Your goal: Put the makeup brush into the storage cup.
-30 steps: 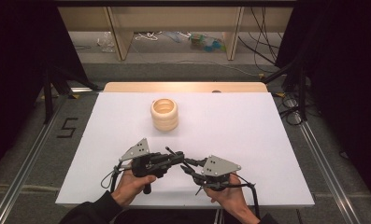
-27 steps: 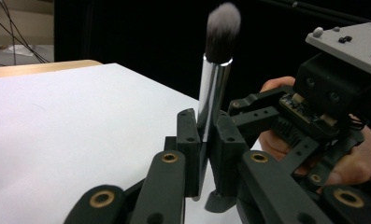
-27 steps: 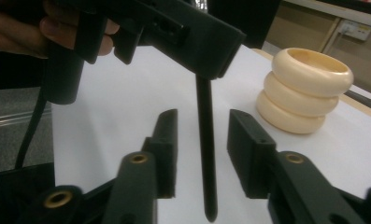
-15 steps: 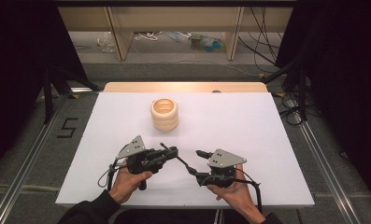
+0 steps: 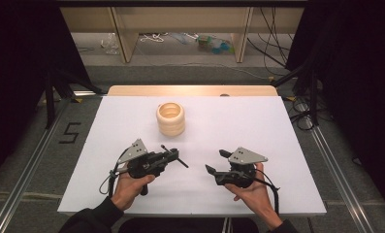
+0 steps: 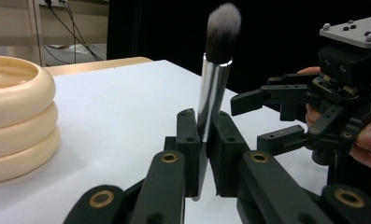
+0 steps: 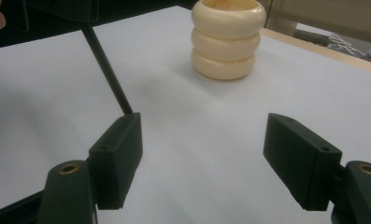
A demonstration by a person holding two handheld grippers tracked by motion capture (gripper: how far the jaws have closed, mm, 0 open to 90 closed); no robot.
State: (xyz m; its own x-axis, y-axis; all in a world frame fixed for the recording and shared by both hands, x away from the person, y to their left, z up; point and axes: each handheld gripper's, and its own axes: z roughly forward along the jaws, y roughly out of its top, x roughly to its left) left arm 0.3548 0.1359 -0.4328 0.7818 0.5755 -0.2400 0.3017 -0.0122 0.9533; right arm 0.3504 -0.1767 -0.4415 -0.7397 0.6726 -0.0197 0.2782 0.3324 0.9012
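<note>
Right gripper (image 5: 214, 162) drew away, jaws just opening, empty; left gripper (image 5: 173, 156) jaws clamp brush (image 6: 215, 79).

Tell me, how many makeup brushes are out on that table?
1. A makeup brush with a silver metal ferrule, black handle and grey bristles is clamped in the left tongs, near the white table's front edge. A cream ribbed holder's inside isn't fully visible.

We see two black handheld grippers: left gripper (image 5: 173, 156), right gripper (image 5: 216, 161). Each carries a grey triangular top plate with small screws, brass-coloured pivot pins in its linkages, blocky black pads, a trailing black cable. Dark sleeves at the frame's lower edge.
</note>
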